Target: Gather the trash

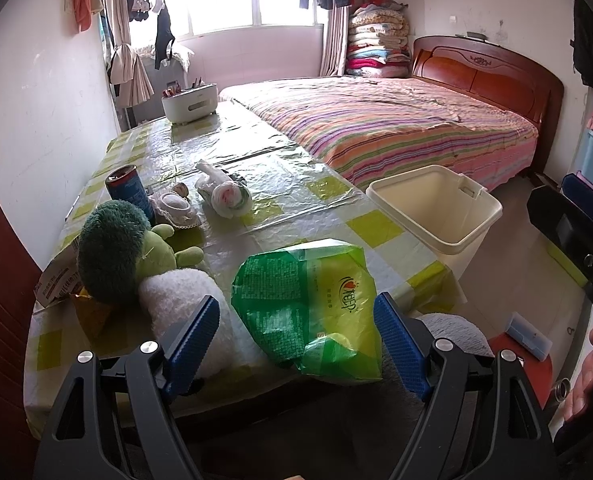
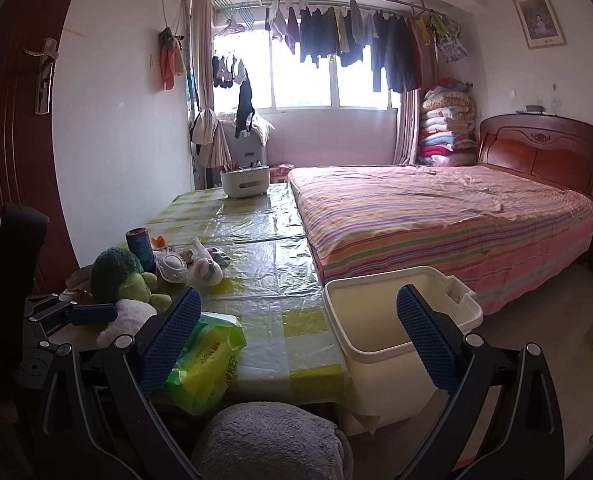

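The left tool (image 1: pixel 296 332) stands with its blue pads wide apart on either side of a crumpled green plastic wrapper (image 1: pixel 312 304) lying at the near edge of the checked bench (image 1: pixel 296 196), not pressing it. The right tool (image 2: pixel 298 340) also gapes, empty, near the cream plastic bin (image 2: pixel 468 312) beside the bench.

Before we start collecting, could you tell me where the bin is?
The cream bin stands on the floor at the table's right edge, beside the bed.

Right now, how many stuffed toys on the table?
1: a green stuffed toy lying at the table's near left corner, beside the blue can. More may be hidden behind it.
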The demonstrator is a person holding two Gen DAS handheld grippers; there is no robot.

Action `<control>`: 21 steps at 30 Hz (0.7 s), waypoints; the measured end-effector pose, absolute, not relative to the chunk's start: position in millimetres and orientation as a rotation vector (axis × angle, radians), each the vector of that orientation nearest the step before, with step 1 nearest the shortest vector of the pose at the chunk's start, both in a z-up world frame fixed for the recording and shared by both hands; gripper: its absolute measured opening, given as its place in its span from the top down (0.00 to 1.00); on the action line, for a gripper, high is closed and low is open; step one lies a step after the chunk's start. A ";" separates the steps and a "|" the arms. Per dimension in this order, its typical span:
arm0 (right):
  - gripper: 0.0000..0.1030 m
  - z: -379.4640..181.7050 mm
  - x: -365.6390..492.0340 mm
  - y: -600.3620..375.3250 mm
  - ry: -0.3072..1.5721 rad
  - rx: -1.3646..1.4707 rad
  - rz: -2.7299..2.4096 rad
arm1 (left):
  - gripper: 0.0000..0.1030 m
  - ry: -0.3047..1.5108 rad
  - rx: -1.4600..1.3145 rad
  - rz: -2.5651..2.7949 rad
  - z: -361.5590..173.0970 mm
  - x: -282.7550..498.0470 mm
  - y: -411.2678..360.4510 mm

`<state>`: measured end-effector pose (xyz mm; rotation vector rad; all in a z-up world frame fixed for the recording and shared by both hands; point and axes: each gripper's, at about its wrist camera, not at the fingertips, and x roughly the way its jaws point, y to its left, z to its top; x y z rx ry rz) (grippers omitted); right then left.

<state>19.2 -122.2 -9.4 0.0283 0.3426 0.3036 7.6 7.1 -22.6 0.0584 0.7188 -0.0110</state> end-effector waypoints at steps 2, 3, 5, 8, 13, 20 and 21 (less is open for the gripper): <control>0.06 -10.6 20.7 -121.7 0.347 0.029 0.304 | 0.25 0.721 0.060 -0.010 -22.9 7.9 7.2; 0.06 -11.0 21.3 -121.3 0.348 0.030 0.305 | 0.25 0.721 0.060 -0.010 -23.0 8.2 7.3; 0.06 -11.6 22.2 -121.1 0.350 0.030 0.307 | 0.25 0.722 0.059 -0.009 -23.4 8.3 7.4; 0.06 -12.9 23.1 -121.1 0.352 0.031 0.309 | 0.25 0.724 0.059 -0.007 -24.6 9.1 7.3; 0.06 -13.0 24.1 -121.2 0.362 0.034 0.311 | 0.25 0.725 0.065 -0.003 -25.5 10.6 7.9; 0.06 -14.4 25.4 -117.3 0.374 0.025 0.326 | 0.25 0.730 0.064 0.003 -26.8 13.0 11.0; 0.06 -14.7 25.9 -116.3 0.378 0.023 0.332 | 0.25 0.731 0.063 0.004 -27.1 13.1 11.8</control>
